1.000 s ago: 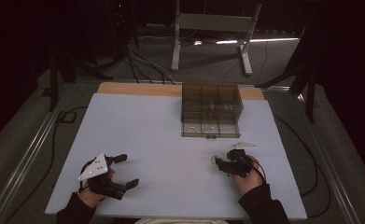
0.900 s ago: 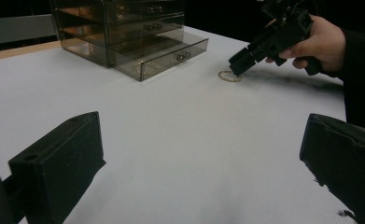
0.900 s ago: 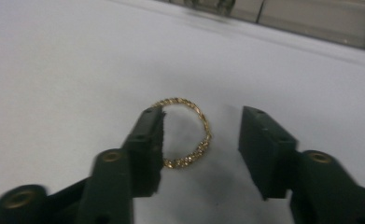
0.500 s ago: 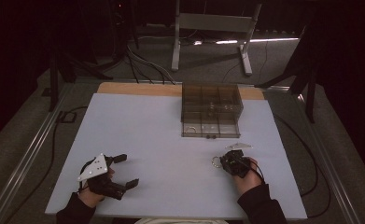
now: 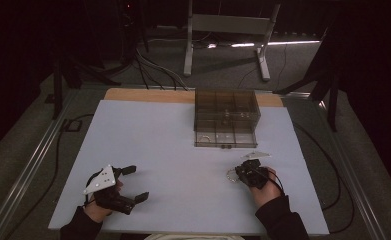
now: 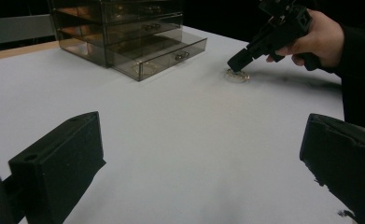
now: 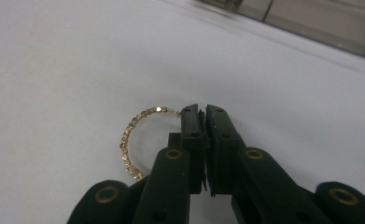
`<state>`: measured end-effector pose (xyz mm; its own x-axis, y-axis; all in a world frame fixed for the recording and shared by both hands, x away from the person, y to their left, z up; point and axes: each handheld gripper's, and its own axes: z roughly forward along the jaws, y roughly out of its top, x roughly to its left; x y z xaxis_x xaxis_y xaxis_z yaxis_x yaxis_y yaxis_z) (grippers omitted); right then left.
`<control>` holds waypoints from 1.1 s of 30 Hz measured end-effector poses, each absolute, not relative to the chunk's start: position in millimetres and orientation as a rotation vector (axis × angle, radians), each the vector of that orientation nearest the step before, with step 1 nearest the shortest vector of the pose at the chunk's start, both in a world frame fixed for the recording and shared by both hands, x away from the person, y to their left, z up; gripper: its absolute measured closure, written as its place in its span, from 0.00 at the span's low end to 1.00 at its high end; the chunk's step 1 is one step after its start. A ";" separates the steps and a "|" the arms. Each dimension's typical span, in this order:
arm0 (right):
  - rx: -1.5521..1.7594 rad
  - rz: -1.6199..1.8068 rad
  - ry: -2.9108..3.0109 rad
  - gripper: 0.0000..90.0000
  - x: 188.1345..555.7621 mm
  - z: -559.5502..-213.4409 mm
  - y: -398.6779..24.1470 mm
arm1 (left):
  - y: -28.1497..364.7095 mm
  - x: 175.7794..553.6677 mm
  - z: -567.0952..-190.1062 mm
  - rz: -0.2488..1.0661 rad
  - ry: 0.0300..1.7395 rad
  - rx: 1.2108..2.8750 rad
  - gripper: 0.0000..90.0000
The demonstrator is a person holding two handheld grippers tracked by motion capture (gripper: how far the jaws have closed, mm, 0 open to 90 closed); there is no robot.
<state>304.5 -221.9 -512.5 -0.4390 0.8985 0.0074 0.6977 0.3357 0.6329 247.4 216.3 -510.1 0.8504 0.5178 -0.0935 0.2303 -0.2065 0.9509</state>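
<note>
A gold beaded bracelet (image 7: 126, 135) lies flat on the white table top (image 5: 173, 145), in front of the drawer box and to the right. My right gripper (image 7: 203, 109) points down at its edge; its jaws have just been closing and now stand together, pinching the chain. The high view shows that gripper (image 5: 239, 172) touching the bracelet (image 5: 231, 175), and so does the left gripper view, with the right gripper (image 6: 234, 65) over the bracelet (image 6: 237, 75). My left gripper (image 5: 137, 183) rests near the front left, jaws wide apart (image 6: 199, 154) with nothing between them.
A smoky clear drawer box (image 5: 226, 107) stands at the back middle of the table, its bottom drawer (image 5: 225, 139) pulled out toward me with a small ring-like item inside. Cables trail off both table sides. A metal stand (image 5: 228, 30) is behind the table.
The right gripper's jaws, apart a second ago, have come together on the bracelet's edge. Both hands have stayed in place.
</note>
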 end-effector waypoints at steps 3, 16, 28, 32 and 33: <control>1.403 0.828 2.257 0.97 304.4 -508.3 -219.9 | 216.3 247.5 -510.1 0.290 0.571 1.793 0.01; 1.385 0.884 2.238 0.97 313.8 -488.4 -217.6 | 216.0 247.8 -510.6 0.289 0.577 1.792 0.01; 1.356 0.903 2.231 0.97 333.1 -470.9 -209.4 | 216.2 247.9 -510.7 0.289 0.578 1.791 0.01; 1.349 0.911 2.224 0.97 341.0 -465.4 -205.3 | 215.9 247.8 -510.8 0.287 0.577 1.792 0.01; 1.347 0.914 2.220 0.97 343.4 -463.3 -204.2 | 216.0 247.8 -510.7 0.288 0.577 1.791 0.01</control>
<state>343.4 -204.2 -463.3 -0.4644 0.8856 0.0072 0.6343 0.3269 0.7006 247.8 216.0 -510.7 0.8477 0.5214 -0.0975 0.2353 -0.2048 0.9501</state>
